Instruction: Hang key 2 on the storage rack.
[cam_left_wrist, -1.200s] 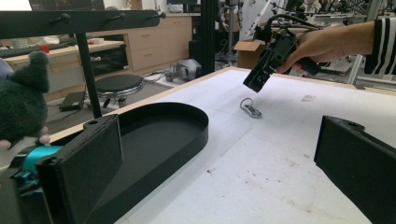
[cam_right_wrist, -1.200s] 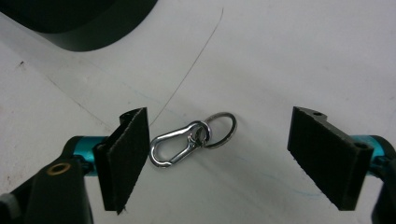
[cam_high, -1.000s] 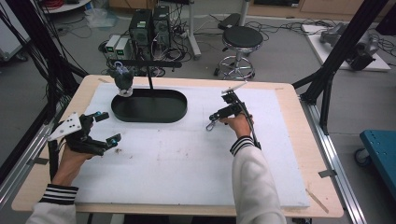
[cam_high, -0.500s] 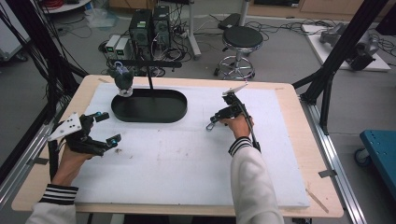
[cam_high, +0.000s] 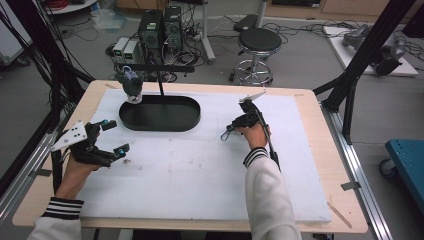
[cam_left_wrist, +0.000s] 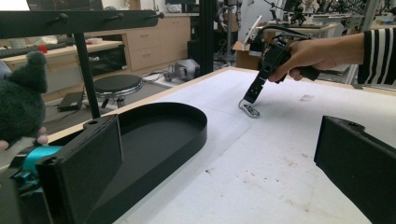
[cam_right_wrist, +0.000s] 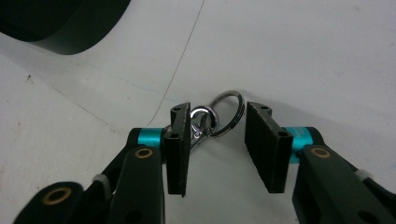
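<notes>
Right gripper (cam_high: 231, 131) tipped down onto the white mat near the table's middle, right of the black oval tray (cam_high: 159, 113); its fingers (cam_right_wrist: 178, 148) stand part open astride a metal key clip (cam_right_wrist: 203, 122) with a split ring, which lies flat on the mat, not yet pinched. One finger looks to be touching the clip; the ring sits in the gap. Step in hand, by my reading: the pick-up. Next move calls for closing squarely on the clip body, not the loose ring. Left gripper (cam_high: 114, 139) waits near the left edge, fingers wide apart, holding nothing. The left gripper view adds a dark plush toy (cam_left_wrist: 21, 105) beside the tray's stand.
</notes>
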